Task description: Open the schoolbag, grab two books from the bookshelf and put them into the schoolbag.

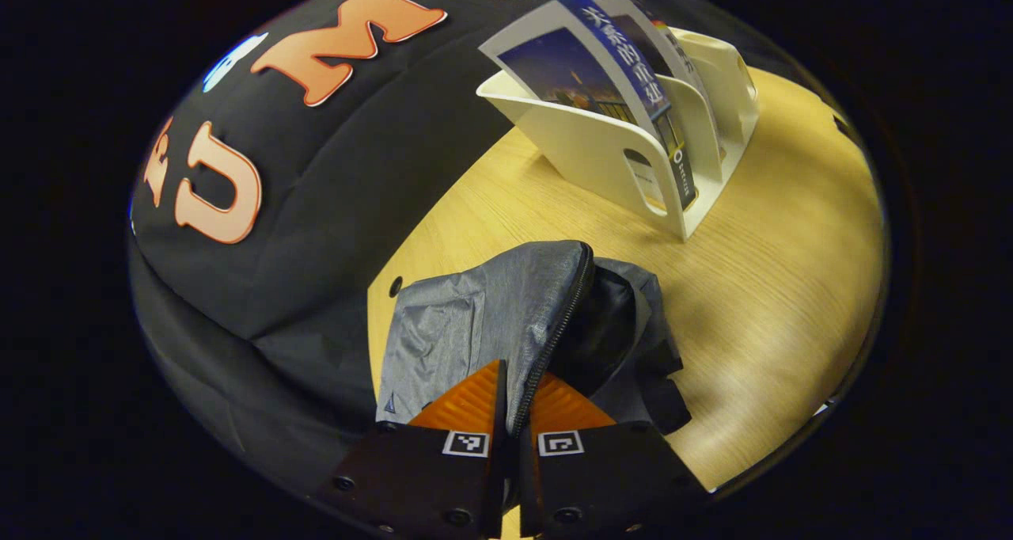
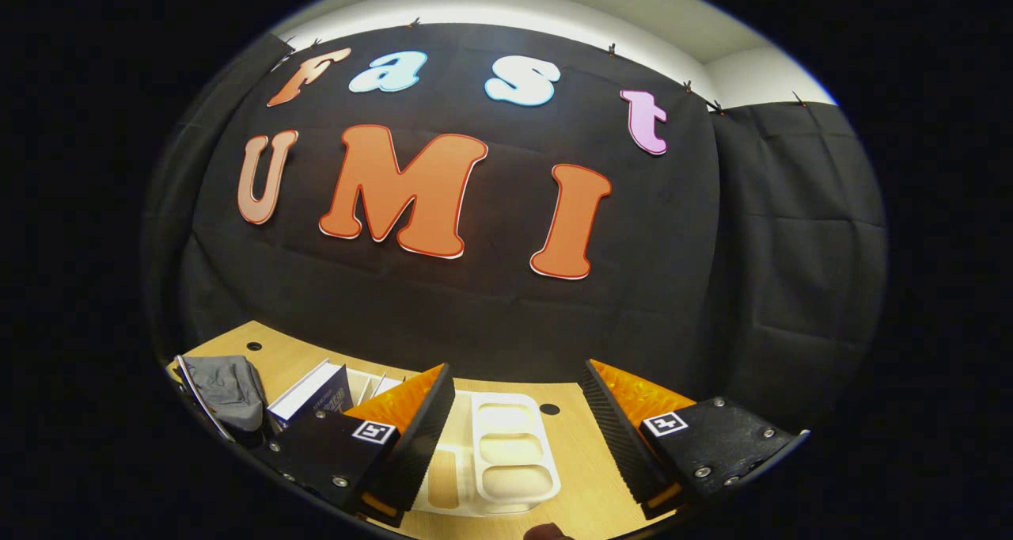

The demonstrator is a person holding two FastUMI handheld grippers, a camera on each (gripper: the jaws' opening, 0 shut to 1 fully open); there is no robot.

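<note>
The grey schoolbag lies on the wooden table, its zipper partly undone and the dark inside showing. My left gripper is shut on the bag's edge along the zipper line. Beyond it stands the white bookshelf, holding a blue-covered book and others behind. In the right gripper view my right gripper is wide open and holds nothing, hanging above the bookshelf. A book stands to the left of it, the schoolbag farther left.
The booth's black cloth wall rises directly behind the table's far edge. Small round holes mark the tabletop near the wall. Bare wood stretches to the right of the bag and around the bookshelf.
</note>
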